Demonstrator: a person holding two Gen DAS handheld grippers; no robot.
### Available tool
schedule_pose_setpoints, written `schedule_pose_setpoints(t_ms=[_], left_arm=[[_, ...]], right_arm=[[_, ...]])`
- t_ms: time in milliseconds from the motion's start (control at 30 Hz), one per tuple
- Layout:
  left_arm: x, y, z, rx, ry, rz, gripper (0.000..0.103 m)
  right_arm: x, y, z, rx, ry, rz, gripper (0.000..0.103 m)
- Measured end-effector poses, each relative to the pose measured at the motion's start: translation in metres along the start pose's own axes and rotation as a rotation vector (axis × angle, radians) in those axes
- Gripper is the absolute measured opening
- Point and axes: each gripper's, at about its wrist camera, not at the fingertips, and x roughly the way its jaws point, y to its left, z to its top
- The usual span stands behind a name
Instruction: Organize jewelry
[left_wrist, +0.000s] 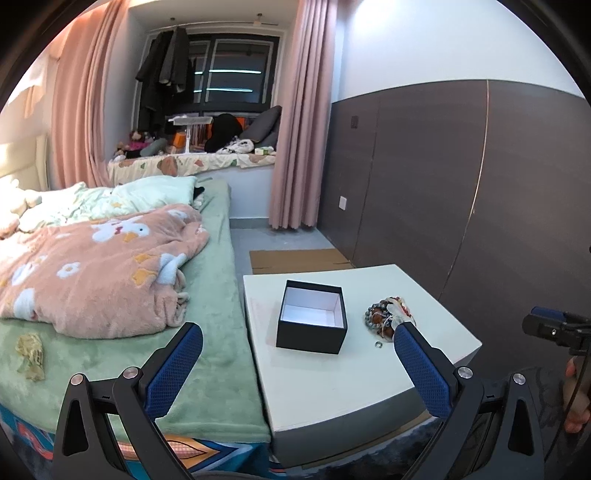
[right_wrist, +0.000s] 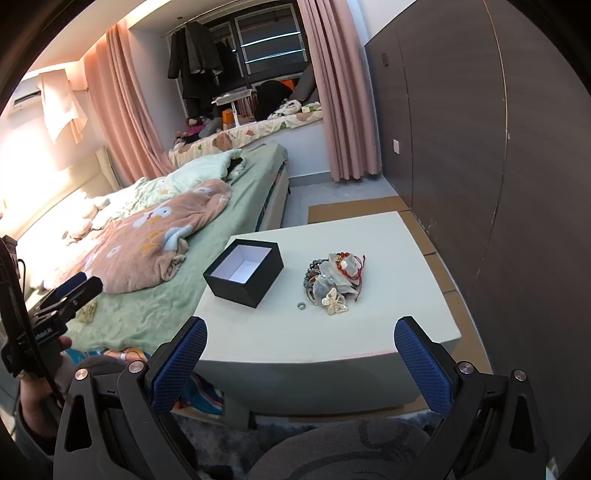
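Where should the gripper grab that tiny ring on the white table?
The ring lies flat on the table, apart from the jewelry pile. Probably best to come straight down from above and pinch across its outer rim; nothing else sticks up to hold.

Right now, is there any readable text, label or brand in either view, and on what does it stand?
None can be read.
Left gripper body: small white lettering, too blurred to read.
Black box, white table and jewelry pile: no print visible.
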Motion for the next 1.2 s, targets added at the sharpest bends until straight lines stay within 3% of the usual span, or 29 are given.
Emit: schedule_pose_setpoints(t_ms=[1200], left_arm=[[0.001,-0.004,-0.002,0.041,0.022,0.022,0.103]], right_arm=[[-0.004,-0.012,0.002,0.034,-0.008,0.012,0.103]])
